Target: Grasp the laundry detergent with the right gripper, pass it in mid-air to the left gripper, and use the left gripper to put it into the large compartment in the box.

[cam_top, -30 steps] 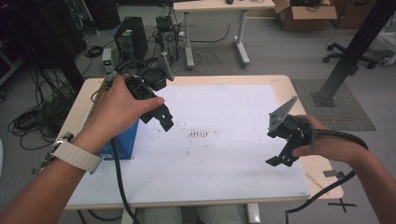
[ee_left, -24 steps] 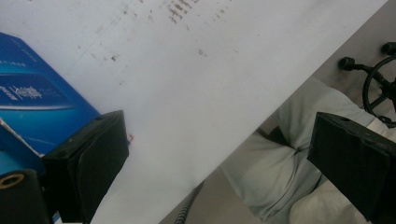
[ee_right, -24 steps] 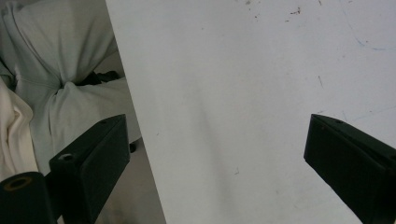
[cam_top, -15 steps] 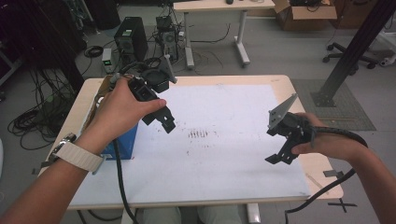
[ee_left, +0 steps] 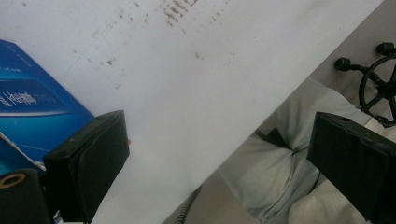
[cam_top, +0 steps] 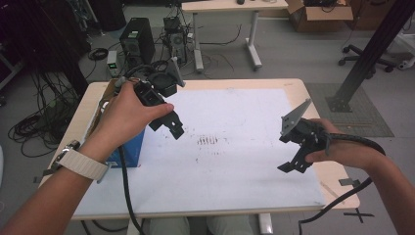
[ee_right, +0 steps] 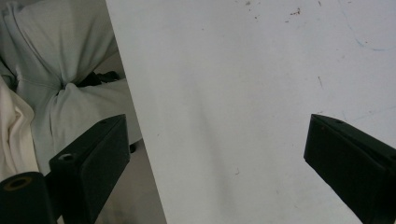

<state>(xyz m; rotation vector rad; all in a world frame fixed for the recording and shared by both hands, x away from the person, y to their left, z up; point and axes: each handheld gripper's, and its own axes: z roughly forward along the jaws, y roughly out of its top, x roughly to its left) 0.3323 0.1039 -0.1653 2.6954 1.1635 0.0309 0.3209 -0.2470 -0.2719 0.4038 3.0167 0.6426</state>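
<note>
A pale wood-edged counter [cam_top: 293, 90] carries a white sheet [cam_top: 235, 147] that covers most of its top, smudged near the middle with a patch of short dark marks [cam_top: 208, 141]. Around it lies a grey floor with tangled cables [cam_top: 34, 127], a black computer tower [cam_top: 136, 41], a second desk [cam_top: 225, 7], a cardboard box [cam_top: 320, 9] and an office chair base [cam_top: 364, 51]. A blue box [cam_top: 131, 149] stands at the counter's left edge, largely hidden behind the person's left forearm; its glossy printed face fills the left gripper view's corner, the lettering too blurred to read. The left hand-held gripper [cam_top: 172, 126] hangs over the sheet beside that box, its blocky matte black jaws spread wide and empty. The right hand-held gripper [cam_top: 292, 165] hovers over the sheet's right side, jaws likewise wide apart with nothing between them, a grey three-cornered plate on top. Both gripper views catch the person's light, creased clothing past the counter edge.
</note>
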